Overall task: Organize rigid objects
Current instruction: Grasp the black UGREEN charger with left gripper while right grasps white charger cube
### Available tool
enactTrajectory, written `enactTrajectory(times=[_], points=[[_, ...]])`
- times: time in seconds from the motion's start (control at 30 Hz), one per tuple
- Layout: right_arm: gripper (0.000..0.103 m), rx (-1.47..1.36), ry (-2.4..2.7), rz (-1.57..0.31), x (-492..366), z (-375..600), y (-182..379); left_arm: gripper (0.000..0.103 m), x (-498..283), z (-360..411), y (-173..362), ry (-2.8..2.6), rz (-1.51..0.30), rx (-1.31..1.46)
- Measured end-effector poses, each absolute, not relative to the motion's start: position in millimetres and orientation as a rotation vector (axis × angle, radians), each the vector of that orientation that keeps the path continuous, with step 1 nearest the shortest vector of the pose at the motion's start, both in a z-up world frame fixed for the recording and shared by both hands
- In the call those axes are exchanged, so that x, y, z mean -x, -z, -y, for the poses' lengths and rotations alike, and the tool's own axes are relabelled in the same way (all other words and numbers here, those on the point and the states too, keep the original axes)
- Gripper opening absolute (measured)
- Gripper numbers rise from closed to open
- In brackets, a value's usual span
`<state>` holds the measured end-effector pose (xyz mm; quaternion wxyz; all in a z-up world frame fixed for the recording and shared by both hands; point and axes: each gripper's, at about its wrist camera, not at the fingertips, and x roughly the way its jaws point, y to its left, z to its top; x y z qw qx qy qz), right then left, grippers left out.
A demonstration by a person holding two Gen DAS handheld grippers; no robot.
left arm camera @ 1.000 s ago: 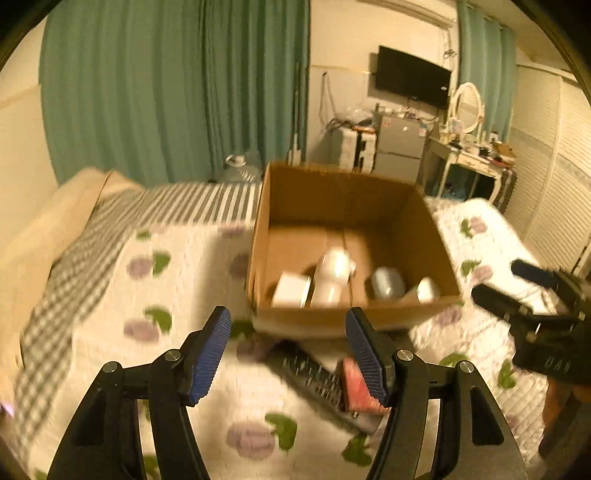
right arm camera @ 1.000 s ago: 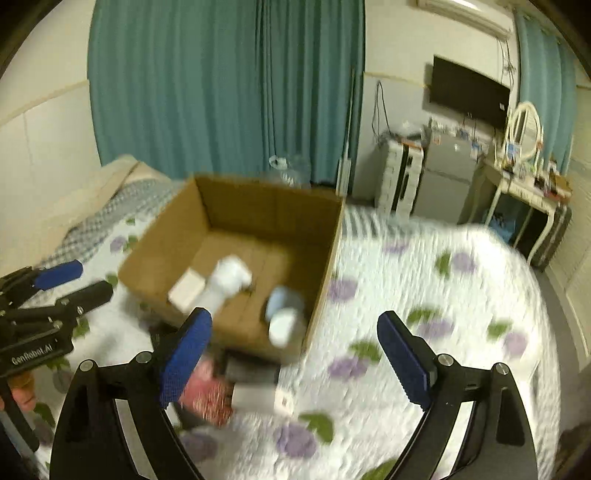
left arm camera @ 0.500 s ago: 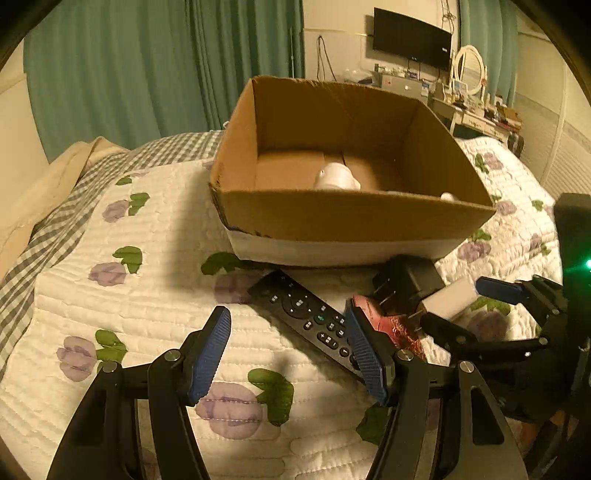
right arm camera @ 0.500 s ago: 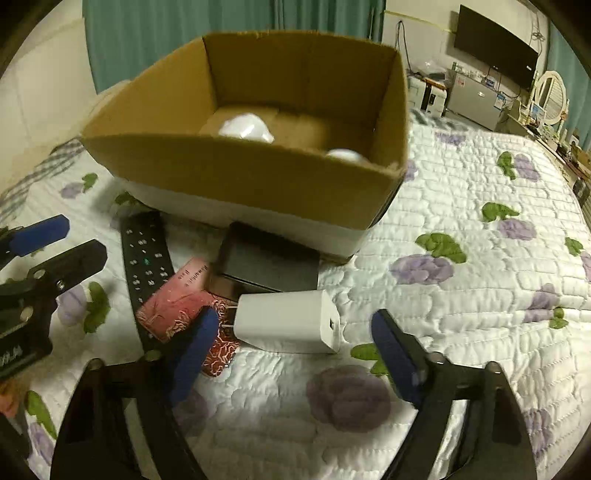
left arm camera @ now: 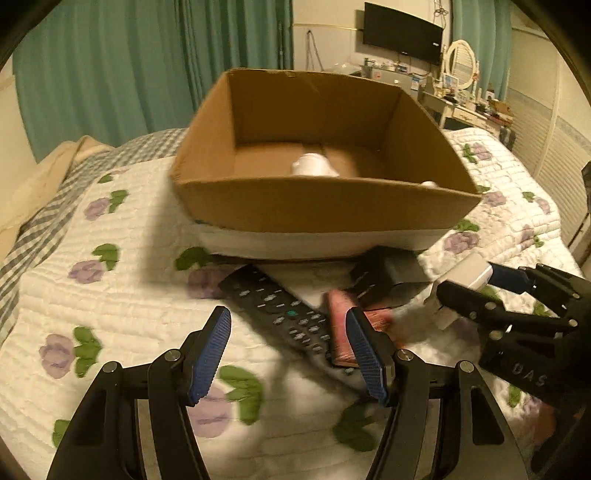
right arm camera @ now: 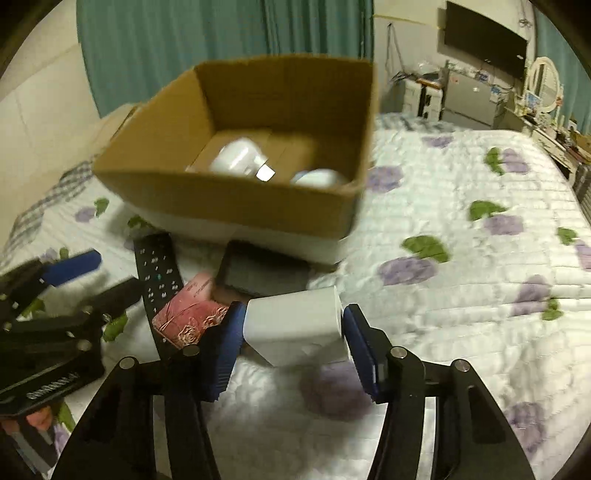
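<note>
My right gripper (right arm camera: 291, 339) is shut on a white charger block (right arm camera: 295, 328), held just above the quilt; it shows in the left wrist view (left arm camera: 467, 275) too. My left gripper (left arm camera: 290, 350) is open and empty, low over a black remote (left arm camera: 280, 314) and a pink case (left arm camera: 341, 325). The remote (right arm camera: 157, 273), the pink case (right arm camera: 190, 314) and a black box (right arm camera: 258, 271) lie in front of a cardboard box (right arm camera: 236, 199). White containers (right arm camera: 240, 158) lie inside the cardboard box (left arm camera: 325, 206).
All lies on a bed with a white flowered quilt (right arm camera: 461, 258). A checked blanket (left arm camera: 40, 221) is at the left. Green curtains (left arm camera: 110, 74), a TV (left arm camera: 402, 33) and a dresser (left arm camera: 469, 107) stand behind.
Both grippers dropped from high above to just over the quilt in front of the box. My right gripper closed on the white charger block and lifted it slightly.
</note>
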<state>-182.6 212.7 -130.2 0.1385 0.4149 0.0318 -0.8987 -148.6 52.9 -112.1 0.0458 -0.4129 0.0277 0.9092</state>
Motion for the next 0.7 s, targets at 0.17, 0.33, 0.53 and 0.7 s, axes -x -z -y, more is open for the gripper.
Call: enactTrajectory(times=[0.17, 0.33, 0.53, 0.7], points=[[0.054, -1.183, 2.673, -0.028, 191, -239, 113, 0.068, 162, -81, 113, -2.697, -0.088, 1.249], [0.054, -1.165, 2.745, 0.075, 199, -269, 97, 0.068, 178, -105, 126, -2.614, -0.092, 1.267], [0.054, -1.196, 2.734, 0.144, 204, -284, 98, 0.068, 195, -129, 144, -2.581, -0.119, 1.317], [0.054, -1.195, 2.724, 0.137, 203, -280, 100, 0.076, 209, -127, 148, -2.61, -0.019, 1.305]])
